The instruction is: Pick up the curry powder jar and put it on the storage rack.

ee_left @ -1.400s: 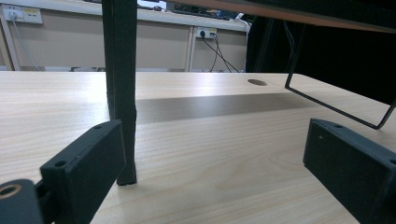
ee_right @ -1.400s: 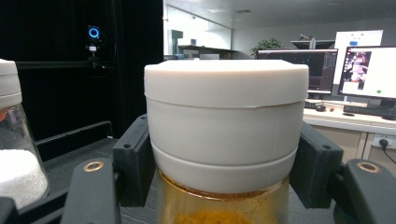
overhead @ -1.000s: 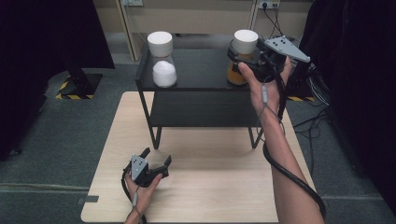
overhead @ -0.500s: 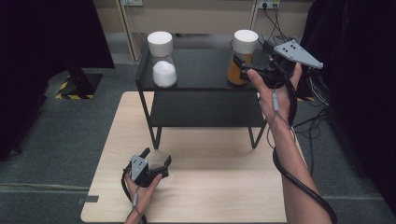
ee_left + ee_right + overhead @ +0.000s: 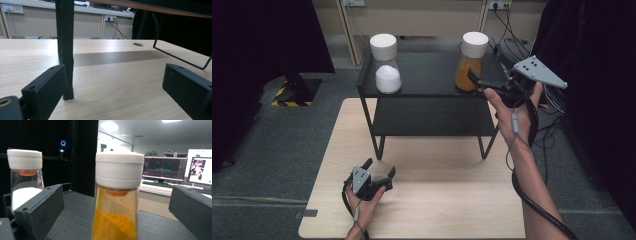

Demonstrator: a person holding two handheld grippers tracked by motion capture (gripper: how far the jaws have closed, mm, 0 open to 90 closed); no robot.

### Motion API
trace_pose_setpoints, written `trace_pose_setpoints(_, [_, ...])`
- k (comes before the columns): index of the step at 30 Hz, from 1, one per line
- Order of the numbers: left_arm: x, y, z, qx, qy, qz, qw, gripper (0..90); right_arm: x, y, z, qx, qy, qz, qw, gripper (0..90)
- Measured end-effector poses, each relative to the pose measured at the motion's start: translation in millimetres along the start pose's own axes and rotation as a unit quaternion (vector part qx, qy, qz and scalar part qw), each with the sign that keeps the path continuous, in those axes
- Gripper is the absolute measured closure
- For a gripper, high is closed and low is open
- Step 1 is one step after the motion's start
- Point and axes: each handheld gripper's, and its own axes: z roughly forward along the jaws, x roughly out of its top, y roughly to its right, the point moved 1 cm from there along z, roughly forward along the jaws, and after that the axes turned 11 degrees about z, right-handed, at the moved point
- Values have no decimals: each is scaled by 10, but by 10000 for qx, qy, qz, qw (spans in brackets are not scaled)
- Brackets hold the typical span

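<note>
A: Orange powder half fills the jar (image 5: 471,62) at the right end of the black shelf's (image 5: 427,75) top tier; a white cap closes it. Where is the right gripper (image 5: 479,85)?

B: Level with the jar and just beside it, jaws spread wide. In the right gripper view the jar (image 5: 117,202) stands centred between them, untouched.

A: How should the grasp be made?

B: Judged from this alignment, advance straight until the glass body, not the cap, lies between the jaws, then close evenly. An off-centre approach could push the jar toward the shelf edge.

A: And the jar of white powder (image 5: 387,67)?

B: At the shelf's left end, well apart, so it poses no obstacle.

A: The left gripper (image 5: 379,175)?

B: Resting low on the wooden table (image 5: 452,200), jaws parted and empty, facing a shelf leg (image 5: 65,47).
</note>
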Motion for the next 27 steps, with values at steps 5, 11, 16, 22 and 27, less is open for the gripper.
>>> trace_pose_setpoints(5, [-3, 1, -3, 4, 8, -2, 10000, 49, -68, 29, -94, 68, -1, -19, 10000, 5])
trace_pose_setpoints(11, [-2, 4, -1, 6, 9, -2, 10000, 49, -142, 26, -200, 130, 17, -64, 9999, 5])
trace_pose_setpoints(16, [-7, 4, -5, 8, 21, -6, 10000, 49, -284, 14, -352, 207, 30, -103, 9997, 5])
trace_pose_setpoints(22, [-6, 9, -3, 14, 23, 5, 10000, 49, -436, 19, -493, 250, 42, -110, 9996, 5])
trace_pose_setpoints(27, [-6, 8, -2, 15, 20, 2, 10000, 48, -552, 14, -614, 262, 26, -155, 9995, 5])
